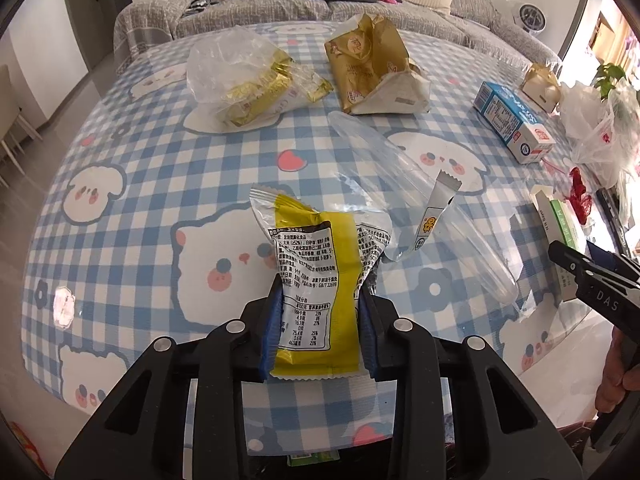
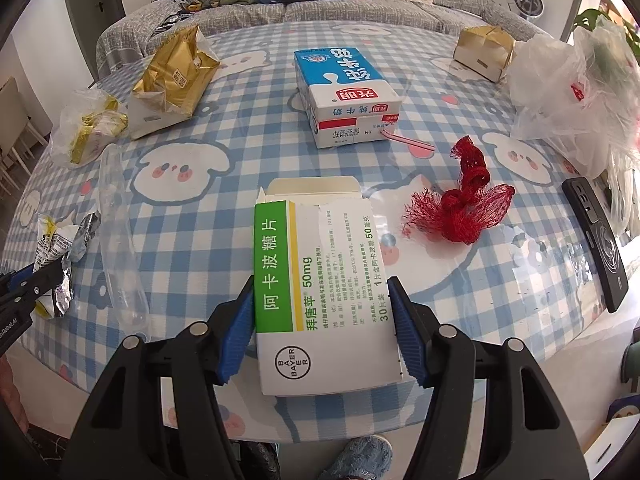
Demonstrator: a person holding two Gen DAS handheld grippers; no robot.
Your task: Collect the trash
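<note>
My left gripper is shut on a yellow and silver snack wrapper, held above the checked tablecloth. My right gripper is shut on a green and white medicine box with an open torn flap. The right gripper also shows at the right edge of the left wrist view. The left gripper with the wrapper shows at the left edge of the right wrist view.
On the table lie a clear plastic sleeve, a small sachet, a bag of gold wrappers, a gold paper bag, a blue milk carton, red netting, a black phone and plastic bags. A sofa stands behind.
</note>
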